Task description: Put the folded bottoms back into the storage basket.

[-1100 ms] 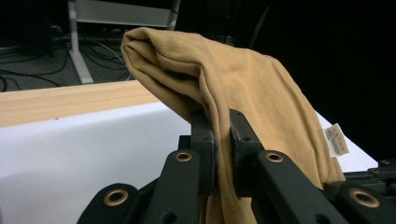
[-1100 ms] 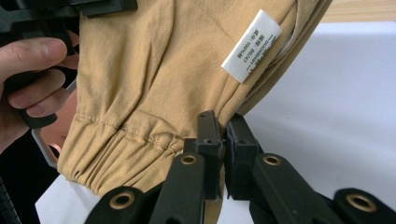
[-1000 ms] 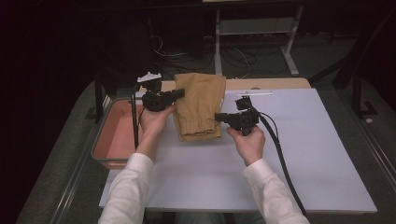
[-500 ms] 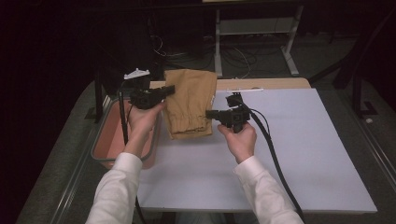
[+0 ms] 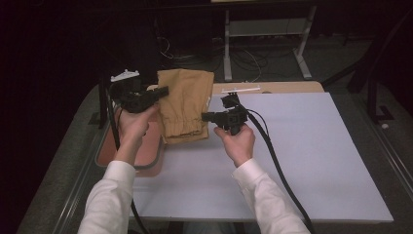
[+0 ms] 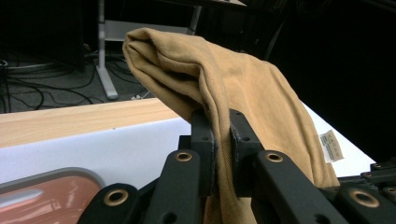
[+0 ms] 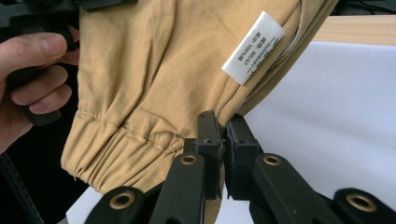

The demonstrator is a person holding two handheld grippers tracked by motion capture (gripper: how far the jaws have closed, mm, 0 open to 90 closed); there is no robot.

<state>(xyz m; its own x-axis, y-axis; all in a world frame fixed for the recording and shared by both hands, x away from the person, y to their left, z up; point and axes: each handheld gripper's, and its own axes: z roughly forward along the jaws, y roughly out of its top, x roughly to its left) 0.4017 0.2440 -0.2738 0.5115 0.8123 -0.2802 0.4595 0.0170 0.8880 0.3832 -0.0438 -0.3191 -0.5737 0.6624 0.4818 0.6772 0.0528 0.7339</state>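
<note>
A folded tan garment [image 5: 185,105] of soft, finely ribbed knit hangs between the two grippers above the back left part of the desk [image 5: 311,161], its lower end gathered into a stitched, elastic-looking band. The left gripper [image 5: 163,91] has its black jaws closed tight on a fold of the cloth, which humps up above them and drapes down the far side in the left gripper view [image 6: 219,93]. The right gripper [image 5: 205,116] is likewise clamped on the garment's edge just above the gathered band, near a small white printed label [image 7: 252,47]. The desk carries a smooth white sheet, with a bare wooden strip [image 5: 282,87] along its back edge. A rounded, reddish tray [image 5: 146,156] with a grey rim sits at the left, under the left hand [image 5: 131,124].
</note>
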